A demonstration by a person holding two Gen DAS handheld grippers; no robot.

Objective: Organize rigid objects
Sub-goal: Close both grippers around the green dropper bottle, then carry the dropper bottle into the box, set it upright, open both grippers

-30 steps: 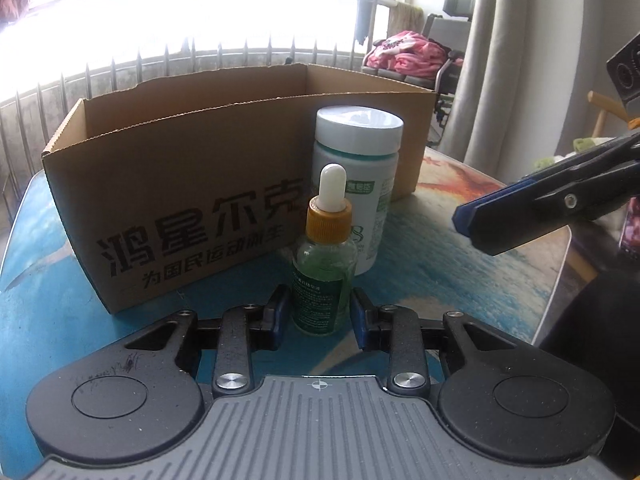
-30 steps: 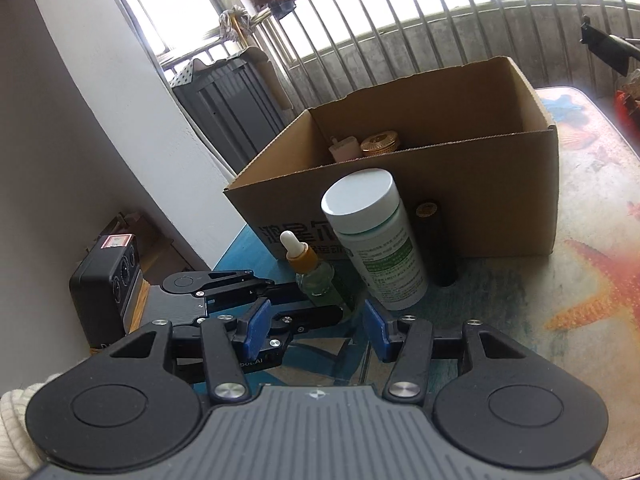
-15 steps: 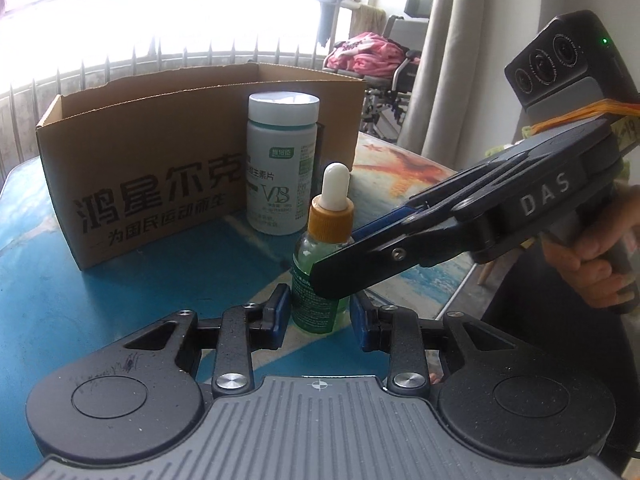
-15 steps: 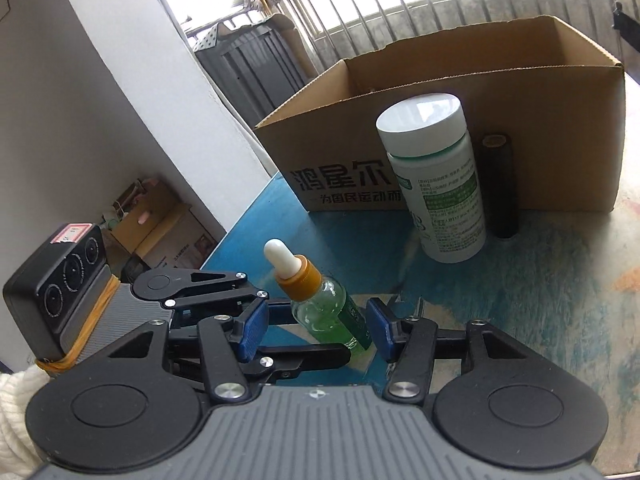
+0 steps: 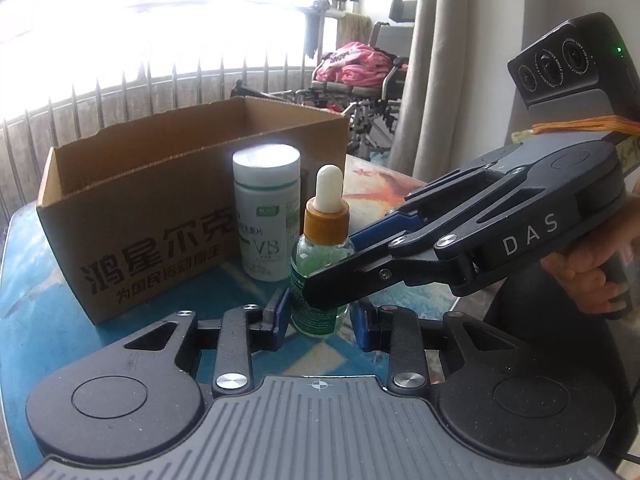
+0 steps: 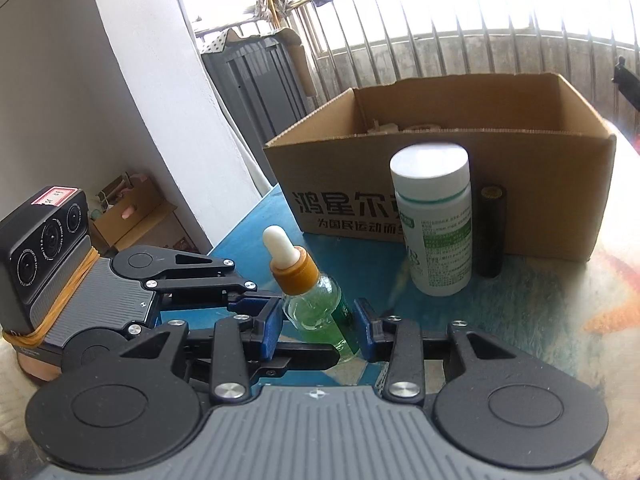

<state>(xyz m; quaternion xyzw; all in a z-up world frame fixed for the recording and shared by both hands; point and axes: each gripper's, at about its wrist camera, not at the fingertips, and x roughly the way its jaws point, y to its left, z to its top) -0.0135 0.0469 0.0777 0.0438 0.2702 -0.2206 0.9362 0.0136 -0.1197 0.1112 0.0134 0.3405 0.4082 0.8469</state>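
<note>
A green glass dropper bottle [image 5: 320, 254] with an orange collar and white bulb stands upright between the blue pads of my left gripper [image 5: 320, 316], which is shut on its lower body. My right gripper [image 6: 318, 328] comes in from the side and straddles the same bottle [image 6: 316, 312]. Its jaws are closing, and thin gaps still show at both pads. In the left wrist view the right gripper [image 5: 334, 266] has one finger in front of the bottle and one behind. The open cardboard box [image 5: 152, 240] stands behind.
A white pill jar [image 6: 436, 232] and a black cylinder [image 6: 492, 232] stand against the front wall of the box [image 6: 520, 184], which holds a few small items. The blue starfish-print table [image 6: 540, 320] ends close on the left. A hand [image 5: 592, 276] grips the right gripper's handle.
The left gripper has carried the dropper bottle up and back from the box and jar. The right gripper swung in around the bottle and its jaws have narrowed.
</note>
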